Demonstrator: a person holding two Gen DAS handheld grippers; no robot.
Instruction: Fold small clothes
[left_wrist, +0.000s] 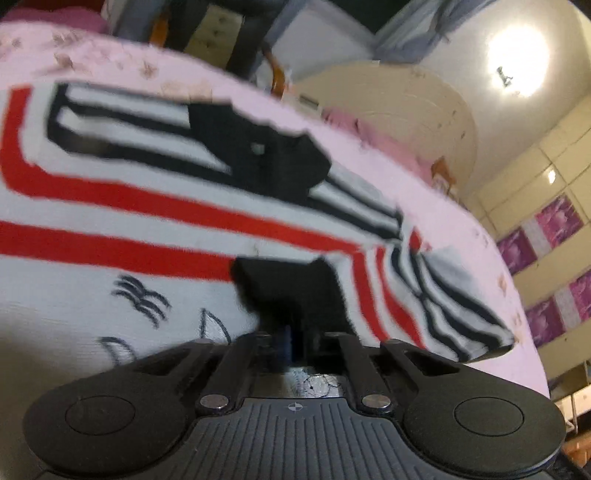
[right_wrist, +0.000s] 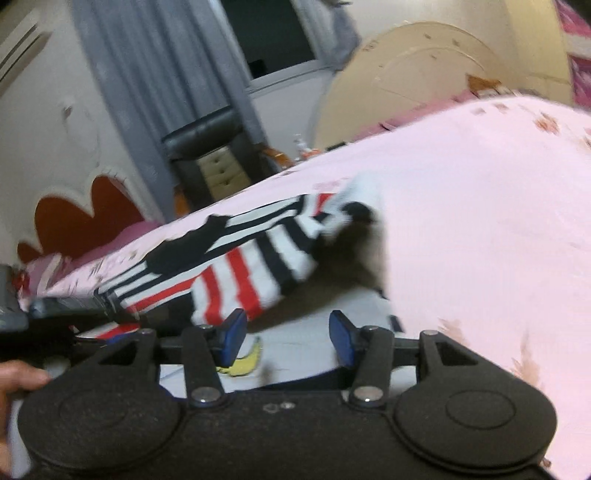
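A small white shirt (left_wrist: 155, 206) with red and navy stripes and navy sketch prints lies on the pink bedsheet (left_wrist: 461, 236). My left gripper (left_wrist: 291, 291) is shut on a dark edge of the shirt, close to the camera. In the right wrist view the same shirt (right_wrist: 240, 273) is partly folded, a striped sleeve lying over the body. My right gripper (right_wrist: 288, 332) is open, its blue pads (right_wrist: 232, 332) just above the white shirt body with a yellow print (right_wrist: 243, 363). The frames are blurred.
A beige round headboard (left_wrist: 406, 107) stands at the bed's far end, also seen in the right wrist view (right_wrist: 424, 70). A dark chair (right_wrist: 210, 147) and grey curtains (right_wrist: 155, 74) stand beside the bed. A hand (right_wrist: 14, 384) holds the other gripper at the left.
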